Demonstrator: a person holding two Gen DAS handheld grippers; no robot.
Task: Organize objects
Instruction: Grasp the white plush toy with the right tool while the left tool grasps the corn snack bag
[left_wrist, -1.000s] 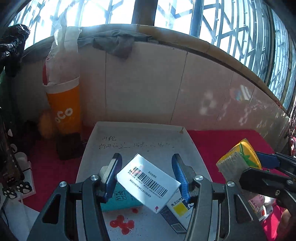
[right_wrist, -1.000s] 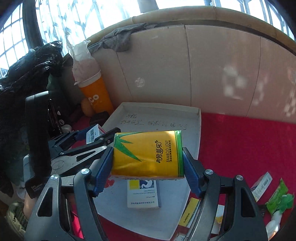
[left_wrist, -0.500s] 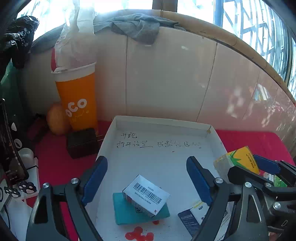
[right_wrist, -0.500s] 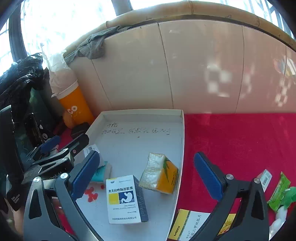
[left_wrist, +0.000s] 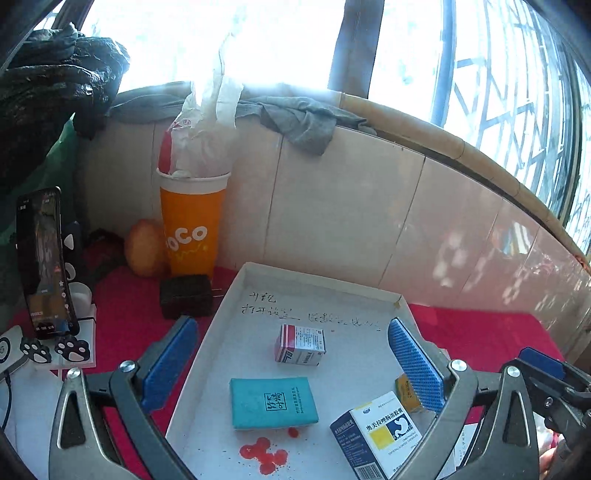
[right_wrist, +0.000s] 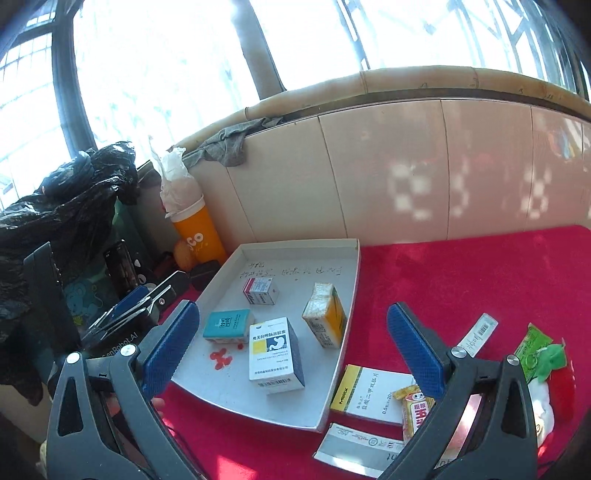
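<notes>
grippers first: the left gripper (left_wrist: 291, 363) has its blue pads spread wide with nothing between them, hanging over the near part of the white tray (left_wrist: 236, 286). the right gripper (right_wrist: 291, 345) is just as wide apart and empty, sitting over the tray's near right corner, so half of it looks onto the red cloth (right_wrist: 461, 273).

inside the tray there are four things. the small red and white box (left_wrist: 300, 344) stands near the middle, closer to the far edge where some handwriting runs across the tray floor. the teal booklet (left_wrist: 272, 402) lies flat toward the near edge, with a splash of red spots (left_wrist: 264, 452) just in front of it. the blue and yellow medicine box (right_wrist: 275, 356) stands near the near edge, right of the booklet. the yellow tissue pack (right_wrist: 325, 314) leans by the right edge of the tray, not touching the others.

outside the tray, on the cloth past its near right corner, a white box with a yellow end (right_wrist: 371, 393), a snack packet (right_wrist: 415, 408), a green packet (right_wrist: 533, 345) and a few other flat packs lie scattered. behind the tray's far left corner an orange cup (left_wrist: 192, 229) stuffed with a plastic bag stands against the tiled wall, a phone (left_wrist: 44, 262) propped on a stand off to the left.
</notes>
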